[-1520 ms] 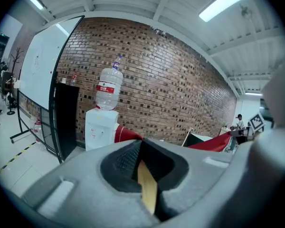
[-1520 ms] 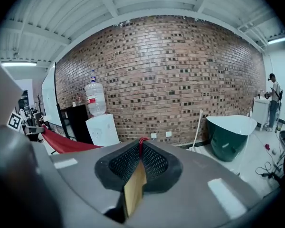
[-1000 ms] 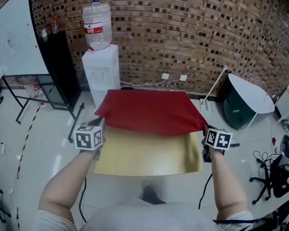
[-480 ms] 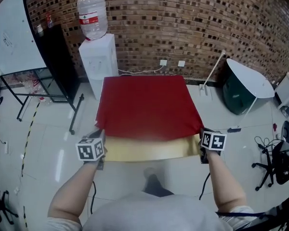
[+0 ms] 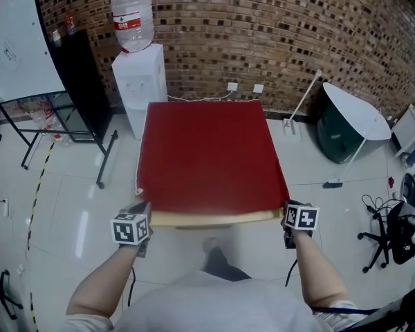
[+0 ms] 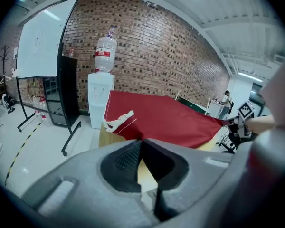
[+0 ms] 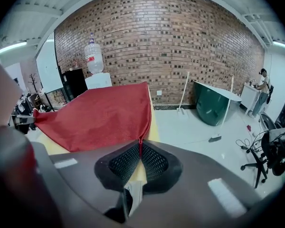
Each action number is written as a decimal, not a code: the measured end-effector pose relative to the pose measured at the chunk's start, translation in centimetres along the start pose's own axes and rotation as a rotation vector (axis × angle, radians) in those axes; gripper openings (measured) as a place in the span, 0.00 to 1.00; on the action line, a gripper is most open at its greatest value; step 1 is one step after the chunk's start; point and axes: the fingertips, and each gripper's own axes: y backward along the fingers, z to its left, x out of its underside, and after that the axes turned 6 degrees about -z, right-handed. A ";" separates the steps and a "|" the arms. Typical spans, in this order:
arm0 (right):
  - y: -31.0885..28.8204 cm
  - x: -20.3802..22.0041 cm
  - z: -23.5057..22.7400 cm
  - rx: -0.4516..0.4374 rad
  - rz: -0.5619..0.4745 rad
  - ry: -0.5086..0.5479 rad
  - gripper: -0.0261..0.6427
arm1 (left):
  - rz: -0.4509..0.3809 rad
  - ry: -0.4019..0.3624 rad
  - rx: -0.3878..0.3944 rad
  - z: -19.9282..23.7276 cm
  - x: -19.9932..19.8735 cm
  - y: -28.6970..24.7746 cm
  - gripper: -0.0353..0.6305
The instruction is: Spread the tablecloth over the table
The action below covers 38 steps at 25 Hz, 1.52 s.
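Both grippers are clamped shut on the near edge of the red cloth [image 5: 207, 154]. The left gripper [image 5: 142, 211] pinches it beside the near left corner and the right gripper [image 5: 288, 213] pinches the near right corner, each just off the table [image 5: 214, 218]. The cloth lies flat over most of the table, reaching its far edge, and only a thin tan strip is bare along the near side. A bit of white hem [image 5: 139, 191] is turned up at the near left corner. A water cooler [image 5: 140, 81] stands past the far left corner.
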 end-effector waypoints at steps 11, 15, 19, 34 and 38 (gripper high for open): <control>0.7 3.9 -0.9 -0.033 0.048 -0.047 0.05 | 0.055 0.025 0.013 -0.6 3.9 1.7 0.06; 0.8 4.4 -0.6 -0.032 0.067 -0.044 0.05 | 0.057 0.059 0.010 -0.6 4.8 2.1 0.06; 0.6 4.8 -1.3 -0.023 0.073 -0.047 0.05 | 0.050 0.113 0.028 -0.7 5.7 1.7 0.06; 5.6 5.8 -5.1 0.012 0.054 -0.218 0.13 | -0.034 0.369 -0.027 4.0 6.5 5.8 0.31; 8.0 5.8 -2.8 -0.065 0.040 -0.175 0.04 | -0.068 0.376 0.007 2.9 5.5 8.5 0.30</control>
